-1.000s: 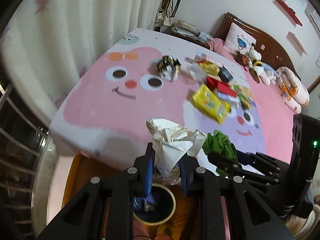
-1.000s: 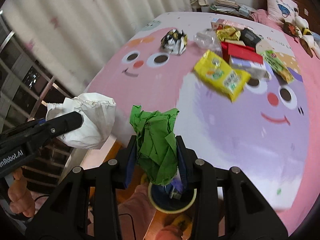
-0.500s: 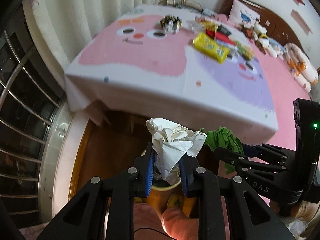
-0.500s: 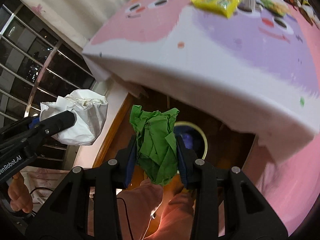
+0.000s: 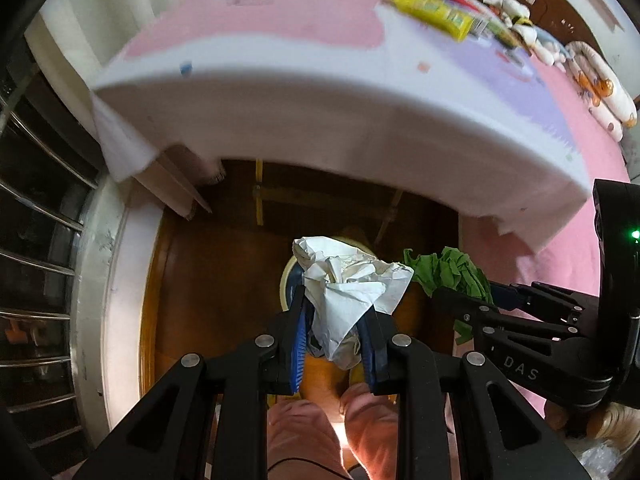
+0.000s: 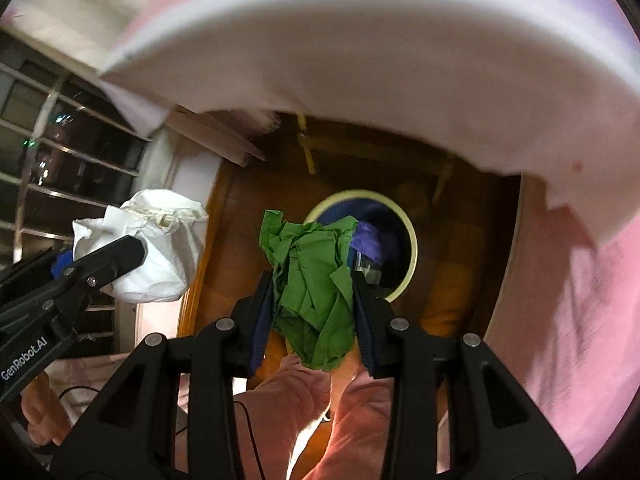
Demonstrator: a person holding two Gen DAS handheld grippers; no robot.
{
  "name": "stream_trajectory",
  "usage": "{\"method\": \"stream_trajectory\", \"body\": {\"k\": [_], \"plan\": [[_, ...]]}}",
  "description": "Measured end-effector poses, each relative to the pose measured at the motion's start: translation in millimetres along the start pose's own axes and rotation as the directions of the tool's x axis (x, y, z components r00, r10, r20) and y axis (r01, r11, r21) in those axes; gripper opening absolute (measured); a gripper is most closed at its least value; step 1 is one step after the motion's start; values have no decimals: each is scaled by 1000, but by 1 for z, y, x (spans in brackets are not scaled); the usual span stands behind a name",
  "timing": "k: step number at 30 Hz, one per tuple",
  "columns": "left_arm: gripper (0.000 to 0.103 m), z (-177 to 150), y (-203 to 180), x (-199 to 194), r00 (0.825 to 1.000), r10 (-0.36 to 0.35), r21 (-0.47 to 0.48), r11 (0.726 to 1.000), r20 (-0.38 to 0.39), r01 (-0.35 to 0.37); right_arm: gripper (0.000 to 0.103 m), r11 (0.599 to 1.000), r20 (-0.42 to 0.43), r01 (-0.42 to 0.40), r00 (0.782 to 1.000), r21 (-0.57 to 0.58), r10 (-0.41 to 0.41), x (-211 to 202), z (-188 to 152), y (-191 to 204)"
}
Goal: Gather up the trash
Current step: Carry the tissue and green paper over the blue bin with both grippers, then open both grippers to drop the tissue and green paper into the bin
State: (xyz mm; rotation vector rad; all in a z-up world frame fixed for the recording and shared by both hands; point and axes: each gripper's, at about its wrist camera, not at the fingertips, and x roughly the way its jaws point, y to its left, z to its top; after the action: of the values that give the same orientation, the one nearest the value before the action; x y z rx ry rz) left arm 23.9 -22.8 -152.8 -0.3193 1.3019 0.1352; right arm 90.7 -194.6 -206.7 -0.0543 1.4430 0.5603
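Observation:
My left gripper [image 5: 335, 312] is shut on a crumpled white paper wad [image 5: 348, 284], seen from the side as the white wad [image 6: 160, 248] in the right wrist view. My right gripper [image 6: 314, 284] is shut on a crumpled green paper [image 6: 312, 268], which also shows as the green paper [image 5: 448, 270] in the left wrist view. Below both sits a round bin with a cream rim [image 6: 408, 240] and a dark blue inside on the wooden floor; in the left wrist view the bin rim [image 5: 286, 280] is mostly hidden behind the white wad.
The bed edge with its white and pink sheet [image 5: 340, 112] overhangs just above. More litter lies on the bed, among it a yellow packet [image 5: 432, 10]. A barred window [image 5: 36, 220] is at the left. The person's pink-clad legs [image 6: 320, 408] are below the grippers.
Both grippers have dropped from above the bed down past its edge, and now hang over the bin on the floor. Each still holds its paper.

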Motion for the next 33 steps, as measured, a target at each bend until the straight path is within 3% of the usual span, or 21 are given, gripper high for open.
{"method": "stream_trajectory", "body": {"k": [14,23,28,29,33], "plan": [[22,-7,25,198,991,-19,13,1000,-132,20,34,979,-93,90,993,180,-74,168,-28,-63],[24,-10,6,289,988,-29,97,994,-149,44,36,962,-125,92,990,259,-61,234,-28,-104],[44,-6,5,306,988,-14,99,995,-156,30,44,963,-108,68,993,260,-41,248,-14,-103],[45,-6,7,305,988,-9,98,995,-156,24,50,963,-104,71,994,259,-45,247,-12,-102],[71,-8,20,303,986,3,67,998,-169,9,59,960,-92,69,995,272,-45,245,-9,-99]]}}
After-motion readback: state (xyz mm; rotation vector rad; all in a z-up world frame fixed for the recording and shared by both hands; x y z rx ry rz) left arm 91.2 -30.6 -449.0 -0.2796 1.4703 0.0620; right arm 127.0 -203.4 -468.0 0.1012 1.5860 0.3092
